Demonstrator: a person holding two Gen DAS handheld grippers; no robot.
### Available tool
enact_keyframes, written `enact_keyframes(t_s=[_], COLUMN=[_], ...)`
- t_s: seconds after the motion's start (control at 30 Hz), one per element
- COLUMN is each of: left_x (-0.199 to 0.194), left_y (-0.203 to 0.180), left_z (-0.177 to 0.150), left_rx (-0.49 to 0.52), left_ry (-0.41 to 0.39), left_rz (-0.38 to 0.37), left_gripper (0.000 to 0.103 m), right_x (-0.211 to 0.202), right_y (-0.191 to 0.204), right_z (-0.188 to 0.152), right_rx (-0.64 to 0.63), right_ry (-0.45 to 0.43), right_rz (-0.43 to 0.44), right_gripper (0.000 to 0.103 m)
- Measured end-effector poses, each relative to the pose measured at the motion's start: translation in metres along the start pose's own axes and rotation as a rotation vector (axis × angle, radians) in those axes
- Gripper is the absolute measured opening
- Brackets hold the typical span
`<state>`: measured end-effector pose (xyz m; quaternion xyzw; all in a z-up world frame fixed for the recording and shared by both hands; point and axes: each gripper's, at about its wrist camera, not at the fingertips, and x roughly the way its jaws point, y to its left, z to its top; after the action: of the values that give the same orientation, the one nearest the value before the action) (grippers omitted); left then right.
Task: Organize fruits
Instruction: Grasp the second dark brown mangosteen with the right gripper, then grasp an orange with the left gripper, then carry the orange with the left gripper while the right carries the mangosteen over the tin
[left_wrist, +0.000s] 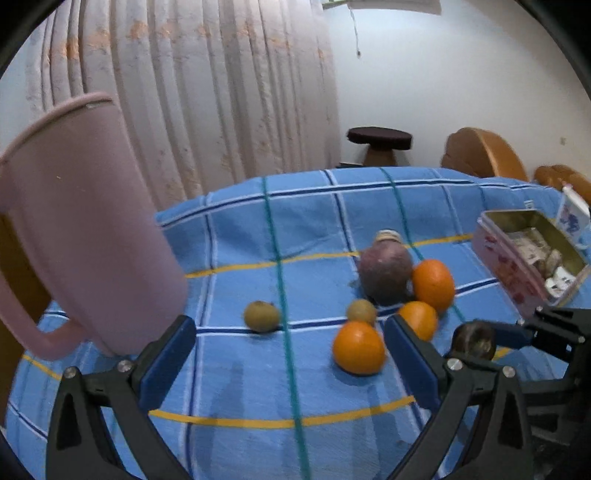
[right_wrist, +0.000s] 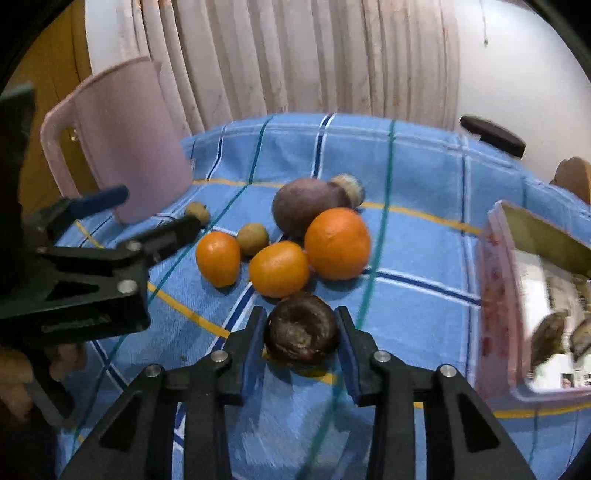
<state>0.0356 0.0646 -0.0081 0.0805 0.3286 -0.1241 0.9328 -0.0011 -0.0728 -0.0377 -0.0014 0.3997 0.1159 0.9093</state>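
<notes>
Several fruits lie on a blue checked cloth (right_wrist: 417, 177). Three oranges (right_wrist: 338, 243) (right_wrist: 279, 269) (right_wrist: 218, 258) cluster in front of a large purple-brown fruit (right_wrist: 306, 206). Two small green-brown fruits (right_wrist: 252, 239) (right_wrist: 197, 213) lie to their left. My right gripper (right_wrist: 301, 325) is shut on a dark brown round fruit (right_wrist: 301, 332) that rests on the cloth, one blue pad on each side. My left gripper (left_wrist: 288, 328) stands wide open and holds nothing. The nearest orange (left_wrist: 358, 347) lies on the cloth beyond its right finger.
A tall pink pitcher (left_wrist: 85, 229) stands at the cloth's left edge, close to my left finger. An open pink tin (left_wrist: 532, 254) with paper items sits at the right. A beige round object (right_wrist: 349, 188) lies behind the purple-brown fruit. Curtains hang behind.
</notes>
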Motion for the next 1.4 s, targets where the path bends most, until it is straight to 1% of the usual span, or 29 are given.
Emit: enact_keyframes(t_s=[0.07,0.1,0.13,0.17,0.23,0.27,0.33,0.43,0.53,0.57,0.6,0.63,0.67,0.73,0.77,0.8,0.83,0.9,1.0,1.07,1.17,1.33,1.4], left_x=[0.002,0.004,0.006,0.010,0.017,0.020,0.024,0.028,0.039,0.047,0.051,0.051,0.047,0.042,0.039,0.036,0.034,0.028,0.013,-0.002,-0.013,-0.018,-0.018], left_y=[-0.002,-0.005,-0.008,-0.013,-0.017,-0.019,-0.022,-0.028,-0.022,-0.019,-0.016,-0.016,-0.017,-0.019,-0.017,-0.015,-0.012,-0.005,0.000,-0.002,-0.011,-0.033,-0.041], left_z=[-0.001,-0.001,-0.001,-0.003,-0.003,-0.003,-0.002,0.000,0.004,0.002,0.000,-0.001,-0.002,-0.005,-0.006,-0.006,-0.006,-0.004,-0.001,0.000,0.001,0.004,0.005], left_rx=[-0.013,-0.009,0.000,0.023,0.033,0.030,0.016,0.021,-0.038,-0.065,-0.078,-0.081,-0.060,-0.043,-0.053,-0.069,-0.084,-0.113,-0.137,-0.139,-0.118,-0.082,-0.088], left_ry=[0.013,0.019,0.025,0.040,0.056,0.068,0.085,0.095,0.125,0.164,0.195,0.197,0.200,0.200,0.194,0.187,0.176,0.125,0.024,-0.069,-0.143,-0.172,-0.175], left_rz=[-0.043,-0.043,-0.036,-0.015,0.005,0.000,-0.035,-0.026,-0.037,-0.048,-0.077,-0.089,-0.078,-0.085,-0.100,-0.114,-0.113,-0.084,-0.058,-0.023,0.016,0.062,0.072], left_gripper=[0.102,0.098,0.091,0.089,0.080,0.079,0.078,0.077,0.075,0.072,0.061,0.056,0.051,0.040,0.036,0.036,0.036,0.036,0.036,0.036,0.036,0.036,0.036], right_x=[-0.013,-0.018,-0.022,-0.025,-0.028,-0.028,-0.029,-0.033,-0.032,-0.031,-0.032,-0.032,-0.032,-0.031,-0.031,-0.031,-0.031,-0.033,-0.043,-0.052,-0.063,-0.072,-0.074], right_y=[-0.003,-0.005,-0.008,-0.010,-0.014,-0.016,-0.016,-0.018,-0.019,-0.018,-0.018,-0.017,-0.017,-0.017,-0.017,-0.017,-0.017,-0.018,-0.021,-0.024,-0.029,-0.030,-0.035], right_z=[-0.005,-0.007,-0.010,-0.012,-0.015,-0.014,-0.013,-0.014,-0.013,-0.014,-0.014,-0.015,-0.015,-0.014,-0.015,-0.015,-0.015,-0.014,-0.012,-0.011,-0.009,-0.006,-0.005], right_rx=[-0.005,-0.003,0.003,0.007,0.020,0.026,0.038,0.050,0.063,0.063,0.061,0.058,0.057,0.051,0.048,0.044,0.041,0.038,0.051,0.062,0.076,0.049,0.056], right_ry=[-0.029,-0.037,-0.043,-0.043,-0.040,-0.040,-0.044,-0.049,-0.039,-0.036,-0.035,-0.034,-0.035,-0.040,-0.043,-0.048,-0.054,-0.069,-0.120,-0.161,-0.216,-0.259,-0.268], right_rz=[-0.008,0.000,0.007,0.012,0.025,0.026,0.031,0.047,0.063,0.063,0.062,0.061,0.059,0.049,0.042,0.034,0.027,0.024,0.038,0.047,0.047,-0.020,-0.024], right_gripper=[0.039,0.039,0.039,0.039,0.040,0.040,0.040,0.040,0.040,0.040,0.040,0.040,0.040,0.040,0.040,0.040,0.040,0.040,0.040,0.040,0.040,0.040,0.040])
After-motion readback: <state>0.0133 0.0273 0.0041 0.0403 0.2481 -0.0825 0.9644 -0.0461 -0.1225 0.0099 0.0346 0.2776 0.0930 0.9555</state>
